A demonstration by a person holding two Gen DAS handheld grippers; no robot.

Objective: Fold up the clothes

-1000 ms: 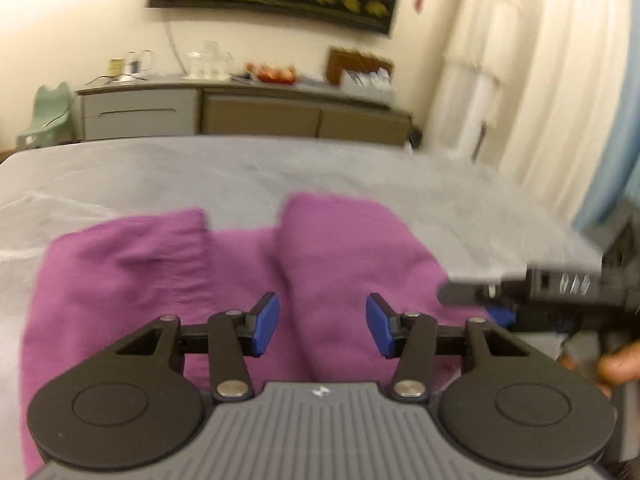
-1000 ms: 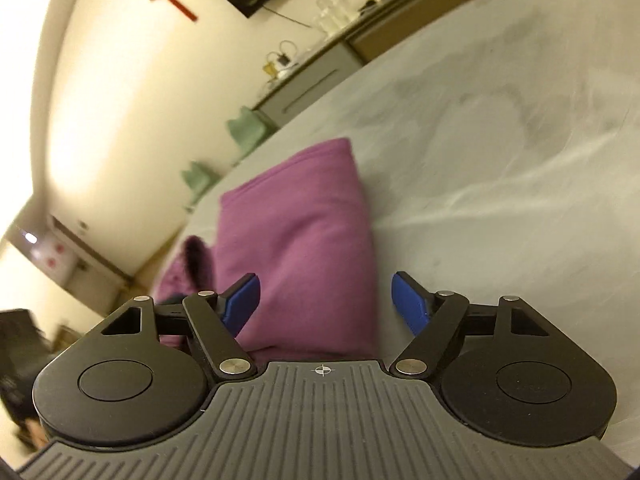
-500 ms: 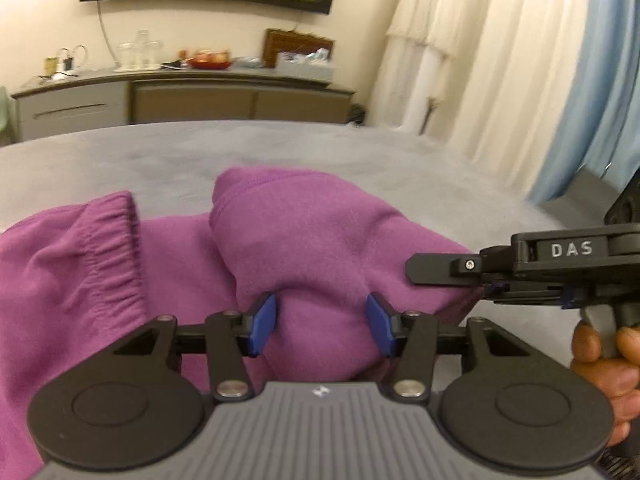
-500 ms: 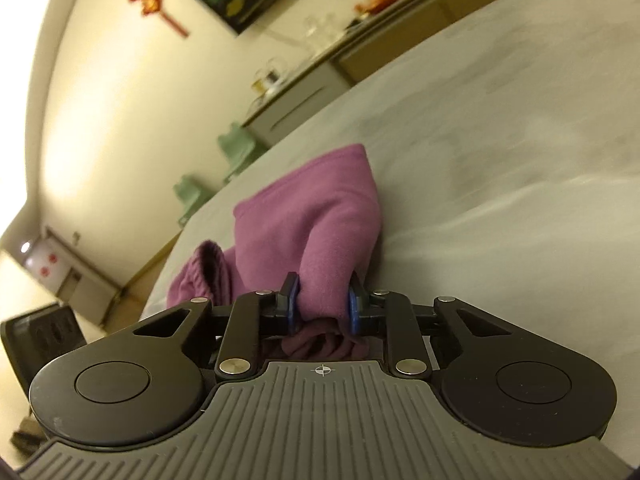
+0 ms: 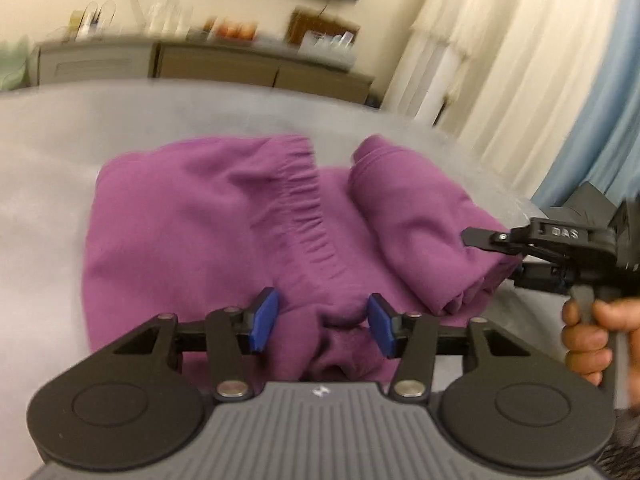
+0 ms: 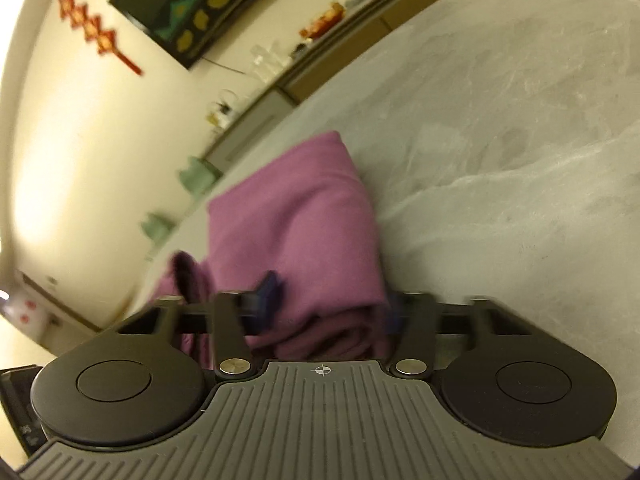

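A purple garment (image 5: 180, 220) with an elastic band lies on a grey surface (image 5: 120, 120), its right part folded into a thick roll (image 5: 412, 220). My left gripper (image 5: 322, 322) stands open at the garment's near edge, a bunch of cloth between its blue pads. My right gripper (image 5: 492, 256) comes in from the right at the roll's end. In the right wrist view the right gripper (image 6: 332, 300) has its jaws part-way apart around the garment (image 6: 304, 208). Its left finger is blurred and cloth hides its right pad.
A low sideboard (image 5: 200, 68) with bottles and boxes runs along the far wall, and pale curtains (image 5: 500, 60) hang at the right. A person's hand (image 5: 588, 340) holds the right gripper's handle. Bare grey surface (image 6: 520, 160) stretches to the right of the garment.
The right gripper, shut on the roll's end half a second ago, has spread its fingers. The left gripper has pulled back and turned left, so more of the garment shows.
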